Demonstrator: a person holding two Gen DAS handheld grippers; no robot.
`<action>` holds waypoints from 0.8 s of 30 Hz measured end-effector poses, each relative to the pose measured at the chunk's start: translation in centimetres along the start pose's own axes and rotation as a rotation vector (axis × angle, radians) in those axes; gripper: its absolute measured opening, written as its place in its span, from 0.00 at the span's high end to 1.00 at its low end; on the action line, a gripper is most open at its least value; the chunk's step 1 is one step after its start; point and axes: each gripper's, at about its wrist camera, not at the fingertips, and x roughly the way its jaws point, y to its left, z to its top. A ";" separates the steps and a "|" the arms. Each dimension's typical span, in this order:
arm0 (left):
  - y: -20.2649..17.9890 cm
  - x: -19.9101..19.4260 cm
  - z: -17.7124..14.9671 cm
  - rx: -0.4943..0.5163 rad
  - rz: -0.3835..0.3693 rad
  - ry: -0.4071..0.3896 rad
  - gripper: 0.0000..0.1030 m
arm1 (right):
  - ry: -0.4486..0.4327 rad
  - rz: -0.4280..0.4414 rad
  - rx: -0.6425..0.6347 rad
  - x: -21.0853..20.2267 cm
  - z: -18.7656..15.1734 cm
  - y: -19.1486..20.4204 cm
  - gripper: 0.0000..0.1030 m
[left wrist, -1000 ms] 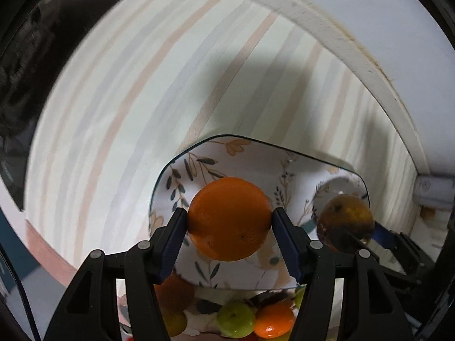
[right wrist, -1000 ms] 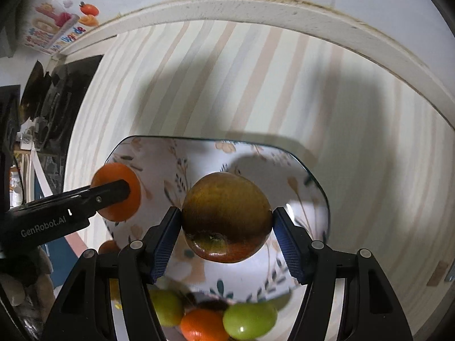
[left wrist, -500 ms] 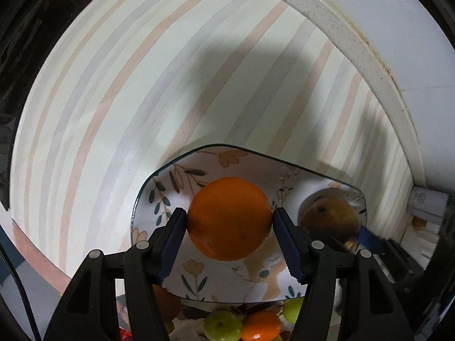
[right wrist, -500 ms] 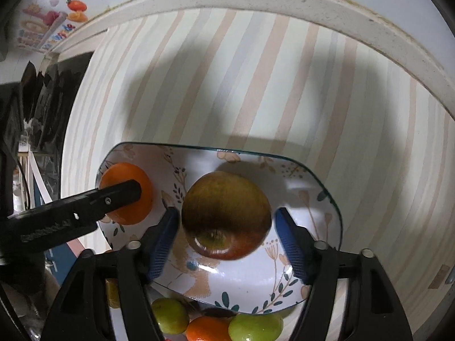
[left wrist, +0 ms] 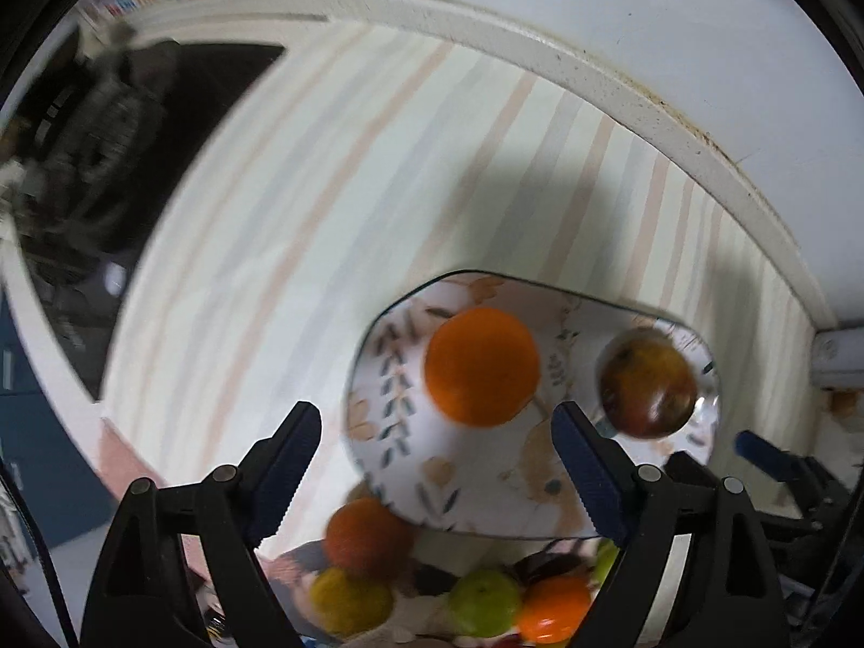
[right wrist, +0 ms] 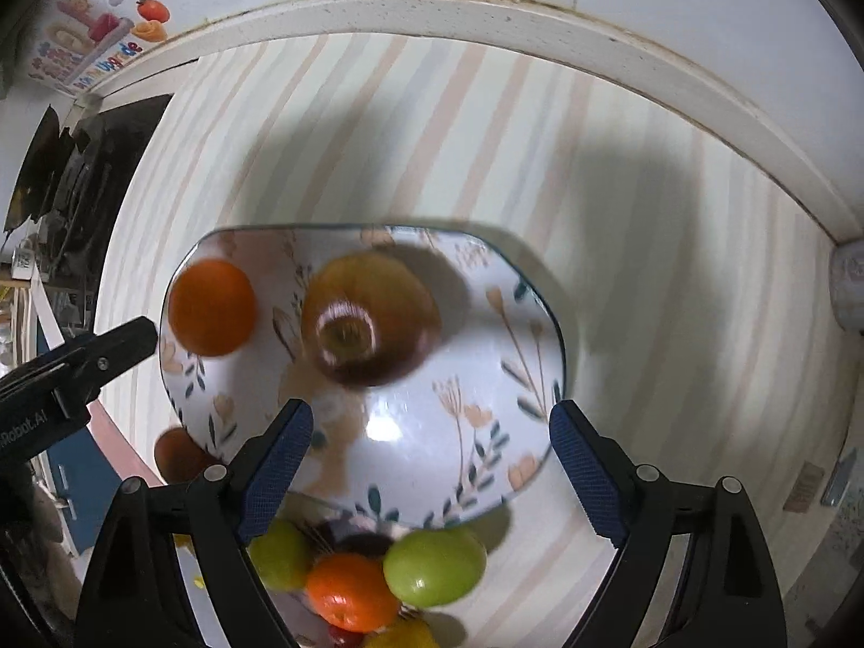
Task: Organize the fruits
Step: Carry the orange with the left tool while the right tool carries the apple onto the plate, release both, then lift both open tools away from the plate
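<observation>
Left gripper [left wrist: 434,464] has just been opening and stands wide, nothing between its pads – the orange [left wrist: 481,366] it hangs over lies free in the plate [left wrist: 502,491], clear of both fingers. Right gripper [right wrist: 429,459] has likewise just been opening; its jaws are spread and empty, and the apple [right wrist: 372,318] sits loose on the plate ahead of them, its stem dimple turned up toward the camera. Orange and apple lie apart on the plate, which rests on a striped cloth [right wrist: 410,135]. Just nearer than the plate is a cluster of other fruit, among them a green one [right wrist: 434,567] and a small orange one [right wrist: 353,583], probably the pile waiting to be sorted.

By my judgement all of these are firm, round and fairly smooth, so they roll readily and can squirt out of a pinch taken off-centre. Best to close across the widest part, pads on opposite sides, with moderate pressure – the apple would bruise and the orange skin gives a little. Neither looks heavy. In the glazed, curved plate a fruit may drift after release, so setting down low seems wise
</observation>
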 end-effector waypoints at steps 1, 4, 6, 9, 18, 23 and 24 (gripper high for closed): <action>0.0 -0.5 -0.7 0.005 0.023 -0.021 0.15 | -0.007 -0.002 -0.001 -0.3 -0.6 0.0 0.11; -0.3 -1.8 -2.1 0.015 0.053 -0.060 0.15 | -0.043 -0.024 -0.016 -1.7 -2.3 -0.2 0.11; -0.1 -2.8 -3.6 0.027 0.067 -0.088 0.15 | -0.070 -0.029 -0.029 -2.8 -3.3 0.2 0.11; -1.1 -3.9 -5.1 0.037 0.079 -0.129 0.15 | -0.106 -0.028 -0.044 -4.7 -4.8 0.5 0.11; -2.6 -8.3 -9.3 0.034 0.035 -0.217 0.15 | -0.200 -0.011 -0.090 -10.4 -8.5 1.4 0.11; -3.2 -11.4 -11.9 0.046 0.032 -0.266 0.15 | -0.227 -0.003 -0.110 -12.9 -11.0 1.0 0.11; -3.3 -12.0 -12.4 0.048 0.034 -0.275 0.15 | -0.238 -0.007 -0.114 -13.6 -11.6 0.9 0.11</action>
